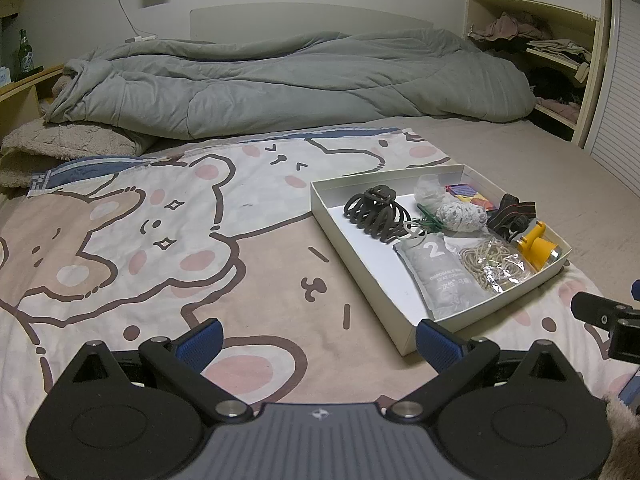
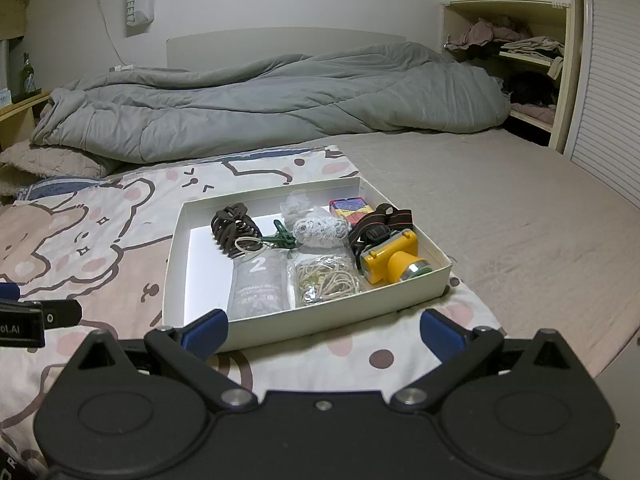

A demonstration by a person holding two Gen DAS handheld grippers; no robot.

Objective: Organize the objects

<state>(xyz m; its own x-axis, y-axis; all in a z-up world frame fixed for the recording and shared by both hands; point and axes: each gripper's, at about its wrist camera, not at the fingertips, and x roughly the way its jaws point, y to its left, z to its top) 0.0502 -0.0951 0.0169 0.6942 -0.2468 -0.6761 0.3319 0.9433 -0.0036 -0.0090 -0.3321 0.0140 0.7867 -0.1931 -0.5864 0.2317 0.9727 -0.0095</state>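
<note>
Both claws hang spread wide and empty above a bed: the left gripper (image 1: 318, 344) over the cartoon-print sheet (image 1: 168, 240), its right finger just beside the near corner of the white box (image 1: 360, 276); the right gripper (image 2: 324, 330) at the box's near wall (image 2: 320, 320), touching nothing; inside lie dark hair ties (image 2: 232, 230), a green clip (image 2: 282, 236), a grey packet (image 2: 258, 284), a bag of rubber bands (image 2: 326, 278) and a yellow headlamp (image 2: 394, 260), crowded toward the box's far and right sides; its left strip is bare; open sheet stretches left, plain mattress (image 2: 520, 220) right, a grey duvet (image 2: 260, 104) along the bed's far edge.
</note>
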